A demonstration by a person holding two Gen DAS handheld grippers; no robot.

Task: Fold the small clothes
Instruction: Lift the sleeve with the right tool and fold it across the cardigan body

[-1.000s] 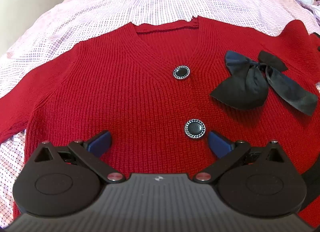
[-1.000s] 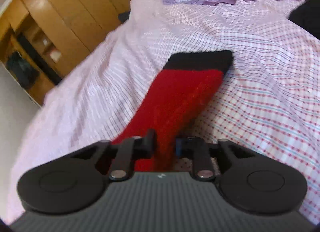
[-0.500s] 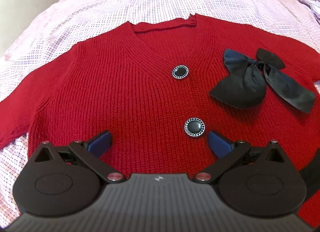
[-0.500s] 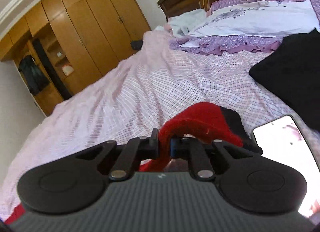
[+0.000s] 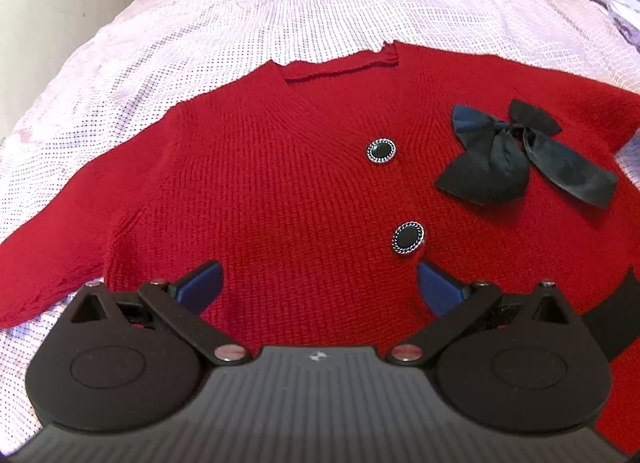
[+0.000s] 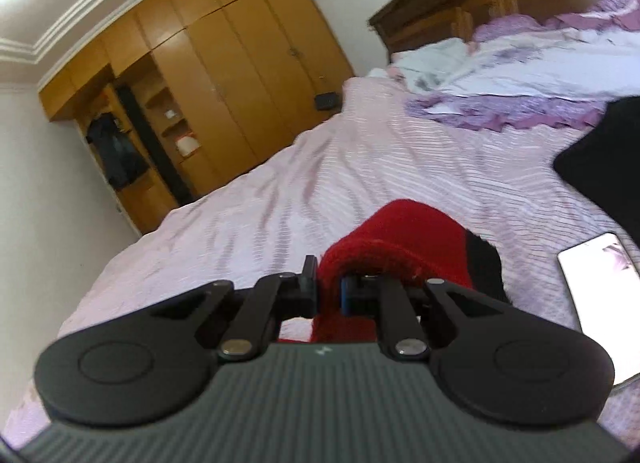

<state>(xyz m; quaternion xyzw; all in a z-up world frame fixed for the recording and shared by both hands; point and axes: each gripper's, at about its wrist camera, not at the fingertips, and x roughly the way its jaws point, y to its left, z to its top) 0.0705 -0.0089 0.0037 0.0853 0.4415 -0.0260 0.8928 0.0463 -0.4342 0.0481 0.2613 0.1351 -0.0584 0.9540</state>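
Note:
A red knitted cardigan [image 5: 280,191] lies flat, front up, on the pink bed sheet [image 5: 240,15]. It has two black buttons [image 5: 381,151] and a black bow [image 5: 516,155] on its right chest. My left gripper [image 5: 320,283] hovers open over the lower front, nothing between its fingers. The left sleeve [image 5: 44,263] lies out to the left. In the right wrist view my right gripper [image 6: 330,291] is shut on the red sleeve [image 6: 400,235], which is lifted off the bed and drapes over the right finger; its black cuff [image 6: 484,263] hangs behind.
A phone [image 6: 596,303] with a lit screen lies on the sheet to the right. A black garment [image 6: 604,159] sits beyond it. Purple and white bedding [image 6: 520,79] is piled by the wooden headboard. A wooden wardrobe [image 6: 224,75] stands across the room.
My right gripper has lifted the sleeve off the bed and tilted up, so the sleeve is bunched over the fingers. The left gripper has risen slightly and stays open.

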